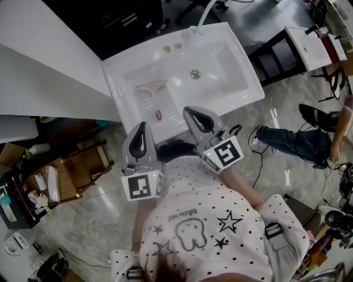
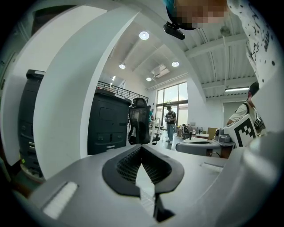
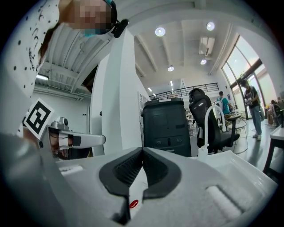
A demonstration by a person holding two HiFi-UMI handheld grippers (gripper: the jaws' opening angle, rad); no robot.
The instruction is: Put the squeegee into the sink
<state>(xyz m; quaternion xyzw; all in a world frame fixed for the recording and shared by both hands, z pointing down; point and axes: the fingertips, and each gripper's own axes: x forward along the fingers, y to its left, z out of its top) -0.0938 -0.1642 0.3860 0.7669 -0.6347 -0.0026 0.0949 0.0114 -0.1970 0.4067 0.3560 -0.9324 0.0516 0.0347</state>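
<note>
Noted squeegee [image 1: 151,96] lying in sink [image 1: 249,80], left half. Left claw [image 1: 142,129] and right claw [image 1: 194,114] pressed together, empty, parked at sink's front rim. Placement likely finished.

White sink [image 1: 249,77], pale squeegee [image 1: 151,98] with red spot, black-dotted white shirt [image 1: 182,187]

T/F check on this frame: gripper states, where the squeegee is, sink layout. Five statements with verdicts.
1. The left gripper and the right gripper are both shut and empty. True.
2. The squeegee is clamped in the right gripper. False: it lies loose in the sink, and neither gripper touches it.
3. In the head view the squeegee lies left of the drain. True.
4. The faucet stands at the sink's near edge, by the grippers. False: it is at the far edge.
5. Another person's legs show left of the sink. False: they are to its right.
</note>
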